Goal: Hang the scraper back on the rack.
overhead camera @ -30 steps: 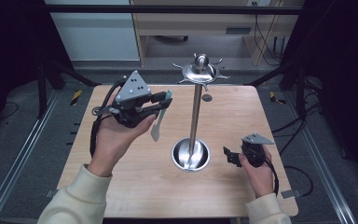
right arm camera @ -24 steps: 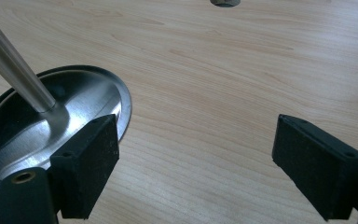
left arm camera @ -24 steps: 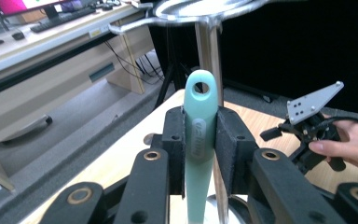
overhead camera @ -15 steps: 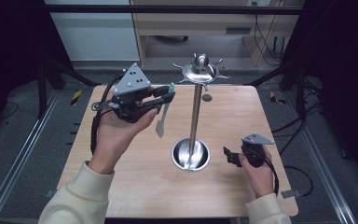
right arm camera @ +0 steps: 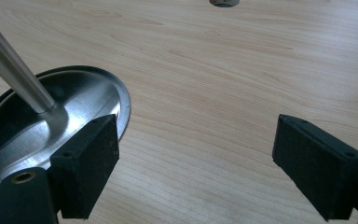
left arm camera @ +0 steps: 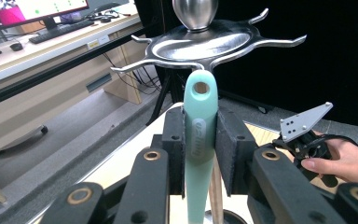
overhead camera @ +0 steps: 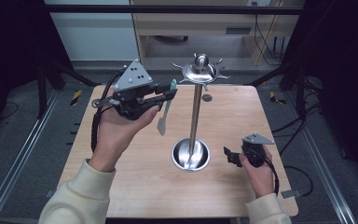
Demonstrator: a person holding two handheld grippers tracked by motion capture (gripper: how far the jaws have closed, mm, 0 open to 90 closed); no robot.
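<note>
My left gripper (overhead camera: 169,94) (left arm camera: 200,135) is shut on the mint-green handle of a small spatula (overhead camera: 164,116) (left arm camera: 199,135), whose pale blade hangs down above the table. The handle's hole end points at the hooks of a steel utensil stand (overhead camera: 196,100) (left arm camera: 205,42), just left of its crown. My right gripper (overhead camera: 227,156) (right arm camera: 198,158) rests low on the wooden table (overhead camera: 242,112), right of the stand's round base (overhead camera: 191,155) (right arm camera: 51,121). Its jaws stand apart with nothing between them.
A small round hole or plug (overhead camera: 207,97) sits in the table behind the stand. Metal rails and cables run along both sides of the table. A desk with a monitor (left arm camera: 32,9) stands beyond the far edge.
My left hand has carried the spatula a little right and up, closer to the stand's hooked top. The right gripper has not moved.
</note>
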